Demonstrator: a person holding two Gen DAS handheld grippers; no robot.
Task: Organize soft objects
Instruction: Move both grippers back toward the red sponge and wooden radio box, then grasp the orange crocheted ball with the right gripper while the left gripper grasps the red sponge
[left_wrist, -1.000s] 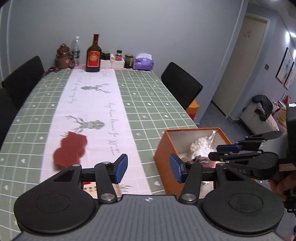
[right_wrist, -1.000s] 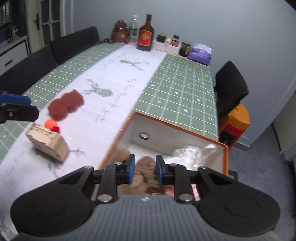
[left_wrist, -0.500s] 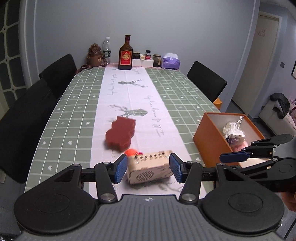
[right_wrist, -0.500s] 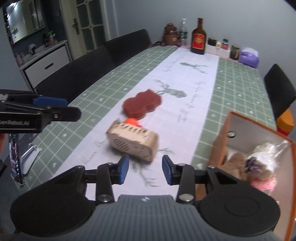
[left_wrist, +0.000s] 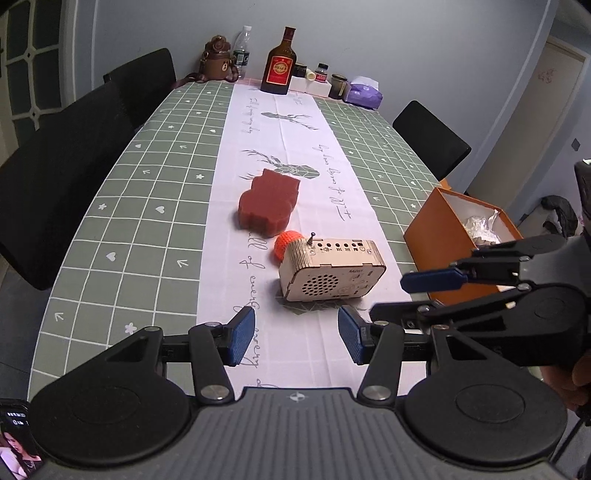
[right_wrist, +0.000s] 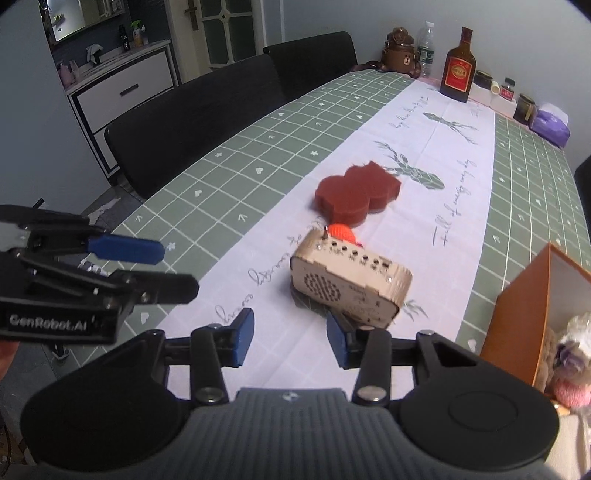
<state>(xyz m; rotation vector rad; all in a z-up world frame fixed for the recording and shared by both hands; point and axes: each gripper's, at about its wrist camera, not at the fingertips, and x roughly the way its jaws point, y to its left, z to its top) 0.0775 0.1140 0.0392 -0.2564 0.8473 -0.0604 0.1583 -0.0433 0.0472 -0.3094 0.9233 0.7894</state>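
Green checked cloth with a white runner (left_wrist: 291, 147) covers the table. At twelve o'clock of the left gripper (left_wrist: 296, 340), whose jaws stand apart and empty, lies the red sponge (left_wrist: 267, 207). The right gripper (right_wrist: 290, 342) is opening, empty, the sponge at twelve o'clock beyond the wooden radio (right_wrist: 351, 282).

A dark red, lobed foam sponge (left_wrist: 268, 206) lies flat on the white centre strip of the tablecloth, and just nearer sits a small orange crocheted ball (left_wrist: 286, 244) — it touches the far left corner of a wooden radio-like box. To the right, at the table's edge, stands an open orange cardboard box (left_wrist: 439, 236) with a white inside. It holds soft things — a pink knitted piece (right_wrist: 570, 392), a brownish plush (right_wrist: 546, 360) and a crinkled clear wrapper (left_wrist: 480, 224).
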